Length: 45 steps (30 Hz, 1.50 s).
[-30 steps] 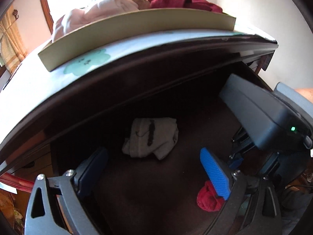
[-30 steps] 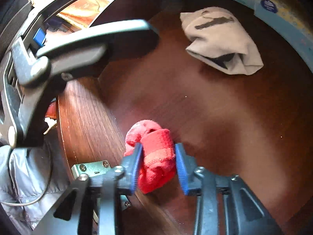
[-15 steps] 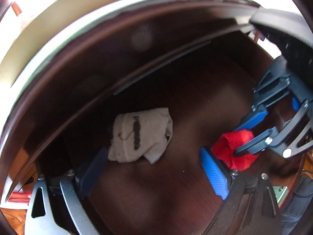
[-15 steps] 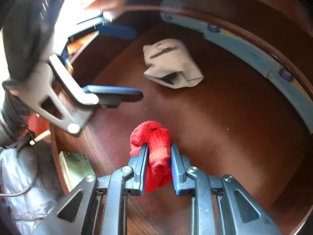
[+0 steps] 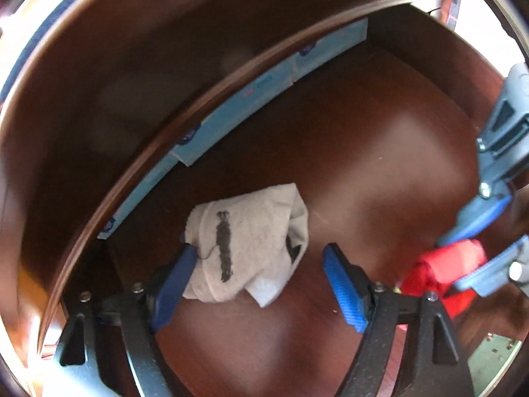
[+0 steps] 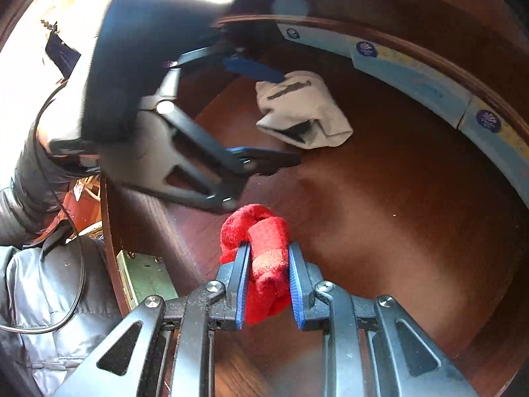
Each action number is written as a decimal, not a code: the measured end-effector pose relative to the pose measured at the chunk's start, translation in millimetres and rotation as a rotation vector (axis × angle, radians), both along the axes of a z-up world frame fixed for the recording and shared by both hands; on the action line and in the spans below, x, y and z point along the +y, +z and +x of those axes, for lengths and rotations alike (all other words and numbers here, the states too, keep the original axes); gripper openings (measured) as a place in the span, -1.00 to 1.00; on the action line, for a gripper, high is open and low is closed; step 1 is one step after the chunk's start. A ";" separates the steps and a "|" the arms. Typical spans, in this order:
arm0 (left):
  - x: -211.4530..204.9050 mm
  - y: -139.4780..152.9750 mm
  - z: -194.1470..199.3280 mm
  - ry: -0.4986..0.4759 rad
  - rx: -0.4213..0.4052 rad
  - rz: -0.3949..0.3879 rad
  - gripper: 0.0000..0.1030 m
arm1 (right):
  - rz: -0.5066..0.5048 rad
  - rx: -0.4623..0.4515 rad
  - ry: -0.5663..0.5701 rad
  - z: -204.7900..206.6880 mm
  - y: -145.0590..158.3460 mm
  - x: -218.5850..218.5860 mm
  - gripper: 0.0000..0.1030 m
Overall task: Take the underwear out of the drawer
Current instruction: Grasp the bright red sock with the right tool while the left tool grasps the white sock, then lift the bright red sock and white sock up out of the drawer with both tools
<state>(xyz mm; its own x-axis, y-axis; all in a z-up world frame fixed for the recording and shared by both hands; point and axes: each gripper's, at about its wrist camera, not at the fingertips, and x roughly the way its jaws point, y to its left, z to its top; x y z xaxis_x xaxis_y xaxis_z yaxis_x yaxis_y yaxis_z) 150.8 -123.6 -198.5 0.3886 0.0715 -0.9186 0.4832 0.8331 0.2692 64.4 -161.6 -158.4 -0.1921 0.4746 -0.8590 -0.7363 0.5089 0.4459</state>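
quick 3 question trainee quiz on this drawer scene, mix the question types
1. True or false: the right gripper is shut on the red bundle.
2. What lies between the open jaws of the left gripper? A) white bundle B) red bundle C) nothing
3. Fill in: the white bundle lies on the ___ floor.

Key
1. True. The pads press the red bundle from both sides.
2. A. The jaws have just been closing around the white bundle; the right pad is still clear of it.
3. Drawer.
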 end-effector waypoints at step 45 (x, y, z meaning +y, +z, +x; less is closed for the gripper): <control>87.6 73.1 -86.7 0.231 -0.273 -0.373 -0.69 | -0.007 -0.345 -0.046 -29.0 41.1 -0.5 -0.52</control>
